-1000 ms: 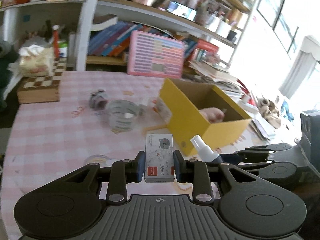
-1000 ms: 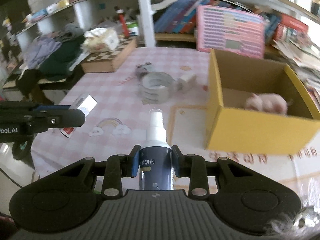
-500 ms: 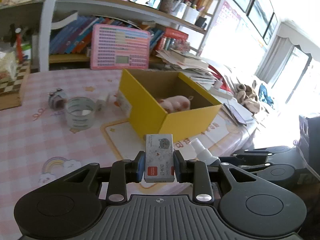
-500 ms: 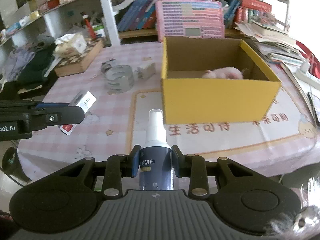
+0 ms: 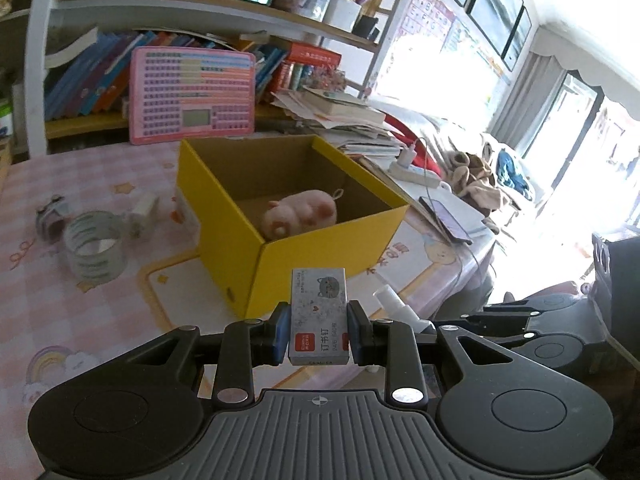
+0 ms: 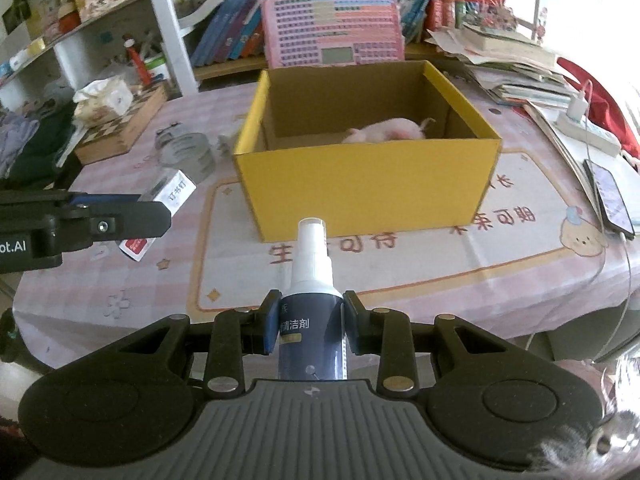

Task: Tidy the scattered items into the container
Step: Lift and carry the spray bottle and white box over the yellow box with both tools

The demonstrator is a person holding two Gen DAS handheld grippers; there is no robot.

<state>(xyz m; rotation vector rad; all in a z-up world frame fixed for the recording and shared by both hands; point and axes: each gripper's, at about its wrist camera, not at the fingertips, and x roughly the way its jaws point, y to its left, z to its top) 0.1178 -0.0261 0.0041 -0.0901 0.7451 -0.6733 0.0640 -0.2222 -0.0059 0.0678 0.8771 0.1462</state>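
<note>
The left tongs (image 5: 319, 334) are clamped on a small staple box (image 5: 319, 314), grey with a red label and a cat drawing, held upright between the blue pads. Ahead of them and just past the box sits the yellow cardboard container (image 5: 320, 248), open at the top, with a pink plush pig (image 5: 300, 218) lying on its floor. Further off to the left of these tongs, on the pink checked tabletop (image 5: 80, 320), stand a clear tape roll (image 5: 93, 250), a small white box (image 5: 142, 216) and a little grey object (too small to identify) (image 5: 50, 218).

The right tongs (image 6: 311, 328) grip a dark blue spray bottle (image 6: 311, 320) by its body, white nozzle pointing toward the container's near wall straight ahead. The left tongs with their box appear at the left of this view, near but apart.
</note>
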